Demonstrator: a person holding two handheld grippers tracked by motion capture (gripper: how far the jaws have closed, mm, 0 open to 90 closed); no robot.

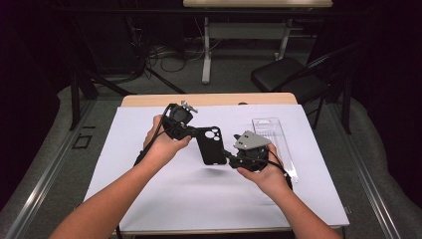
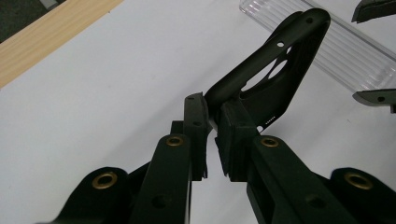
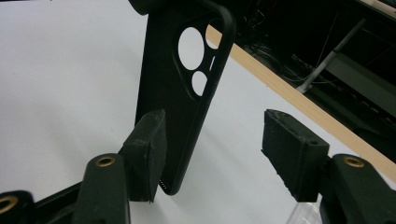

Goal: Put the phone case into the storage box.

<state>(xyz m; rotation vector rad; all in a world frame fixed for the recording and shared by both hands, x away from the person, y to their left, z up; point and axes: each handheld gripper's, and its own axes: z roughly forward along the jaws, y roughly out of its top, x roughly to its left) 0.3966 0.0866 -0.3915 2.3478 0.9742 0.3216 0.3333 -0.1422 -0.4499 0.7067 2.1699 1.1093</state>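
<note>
gripping phone case [image 1: 211, 145], both hands raised

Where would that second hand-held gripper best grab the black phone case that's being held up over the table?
Probably the bottom end of the phone case, coming from the person's right, pads on its flat back and inner face. The left hand-held gripper already pinches the camera-hole end, so the lower end hangs free between the right hand-held gripper's open pads, one beside its back.

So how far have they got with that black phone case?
Done: the phone case is off the table, pinched at one edge by the left gripper. In hand: the right gripper stands open around its other end, one pad beside it. Left: closing on it; the clear plastic box lies untouched.
</note>
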